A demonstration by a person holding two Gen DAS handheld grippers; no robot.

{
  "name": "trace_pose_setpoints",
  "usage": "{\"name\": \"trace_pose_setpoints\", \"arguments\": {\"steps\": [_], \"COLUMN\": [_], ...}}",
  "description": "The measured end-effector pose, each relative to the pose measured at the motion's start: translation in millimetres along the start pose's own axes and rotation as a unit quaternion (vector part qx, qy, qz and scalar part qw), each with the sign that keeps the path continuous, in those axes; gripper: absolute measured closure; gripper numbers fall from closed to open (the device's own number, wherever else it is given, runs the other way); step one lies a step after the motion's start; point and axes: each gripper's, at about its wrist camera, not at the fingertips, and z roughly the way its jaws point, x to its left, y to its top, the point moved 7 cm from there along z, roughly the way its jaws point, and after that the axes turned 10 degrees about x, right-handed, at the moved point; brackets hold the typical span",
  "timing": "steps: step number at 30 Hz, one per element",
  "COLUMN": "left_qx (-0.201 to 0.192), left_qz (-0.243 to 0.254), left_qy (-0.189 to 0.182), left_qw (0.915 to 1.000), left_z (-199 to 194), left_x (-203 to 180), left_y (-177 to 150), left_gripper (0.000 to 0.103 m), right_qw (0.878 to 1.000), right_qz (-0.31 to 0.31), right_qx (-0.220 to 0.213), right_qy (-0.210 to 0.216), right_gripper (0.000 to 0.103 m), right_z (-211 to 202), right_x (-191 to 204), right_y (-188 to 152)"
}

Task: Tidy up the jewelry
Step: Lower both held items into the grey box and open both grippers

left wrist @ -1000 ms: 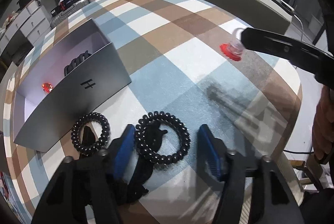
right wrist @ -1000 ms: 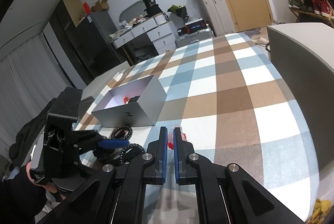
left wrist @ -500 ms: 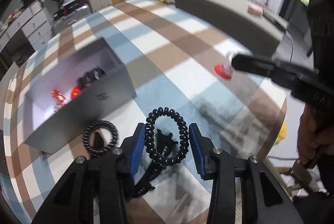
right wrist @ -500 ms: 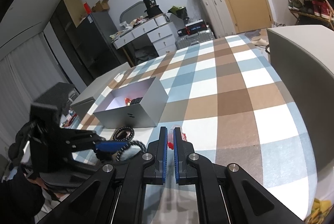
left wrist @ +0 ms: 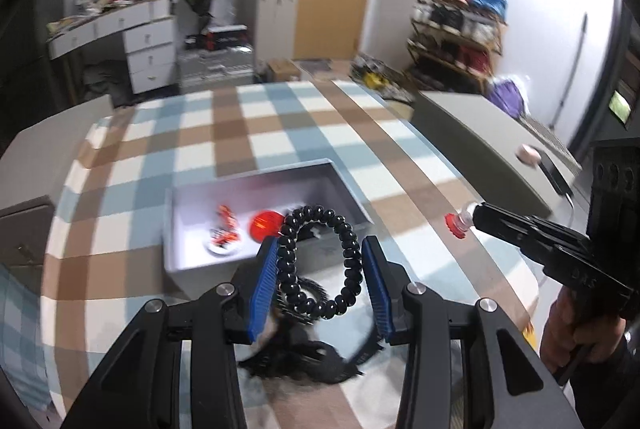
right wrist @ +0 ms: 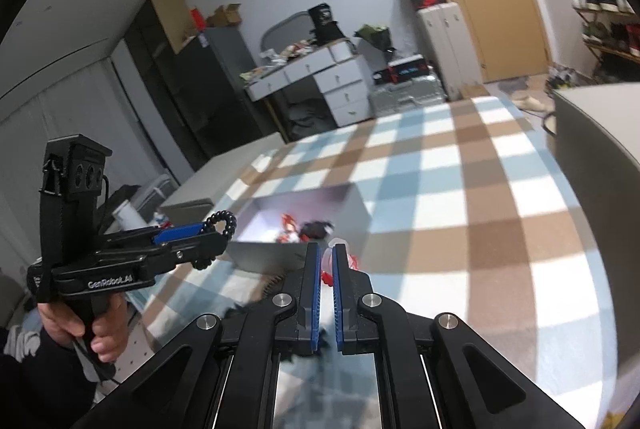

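Observation:
My left gripper [left wrist: 320, 265] is shut on a black spiral hair tie [left wrist: 318, 261] and holds it in the air in front of the open grey box [left wrist: 192, 261]; it also shows in the right wrist view [right wrist: 208, 237]. Inside the box lie red ornaments [left wrist: 264, 223] and a black item. My right gripper [right wrist: 326, 265] is shut on a small clear and red ornament [right wrist: 340, 261], seen in the left wrist view [left wrist: 460, 223] lifted to the right of the box [right wrist: 348, 205].
A second black spiral hair tie [left wrist: 304, 289] lies on the plaid tablecloth [left wrist: 240, 137] below my left gripper. A grey sofa edge [left wrist: 480, 145] runs along the table's right side. Drawers [left wrist: 148, 45] and shelves stand behind.
My left gripper closed on the hair tie, lifted it off the cloth and tilted up toward the box. My right gripper rose with the red ornament.

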Motion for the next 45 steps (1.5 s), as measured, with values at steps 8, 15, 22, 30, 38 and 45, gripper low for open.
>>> {"name": "trace_pose_setpoints", "arguments": {"steps": [8, 15, 22, 30, 38, 45], "left_qx": [-0.03, -0.04, -0.039, -0.019, 0.007, 0.038], "left_qz": [-0.027, -0.055, -0.073, -0.081, -0.061, -0.035], "left_qy": [0.005, 0.001, -0.007, -0.021, -0.027, -0.036], "left_qw": [0.9992, 0.9977, 0.9965, 0.9963, 0.9977, 0.998], "left_z": [-6.9, -1.2, 10.8, 31.9, 49.9, 64.0], "left_x": [26.2, 51.2, 68.2, 77.9, 74.7, 63.3], "left_y": [12.4, 21.6, 28.0, 28.3, 24.8, 22.5], "left_gripper": [0.067, 0.067, 0.067, 0.067, 0.067, 0.066], "right_qw": [0.999, 0.997, 0.996, 0.995, 0.994, 0.993], "right_qz": [-0.036, -0.058, -0.064, -0.062, -0.052, -0.046], "right_qx": [-0.003, 0.008, 0.022, 0.049, 0.081, 0.099], "right_qy": [0.029, 0.046, 0.054, 0.057, 0.046, 0.04], "right_gripper": [0.098, 0.098, 0.098, 0.098, 0.098, 0.098], "right_z": [23.6, 51.4, 80.0, 115.6, 143.0, 154.4], "right_x": [31.9, 50.7, 55.8, 53.7, 40.1, 34.5], "right_y": [35.5, 57.0, 70.5, 72.3, 63.4, 59.6]}}
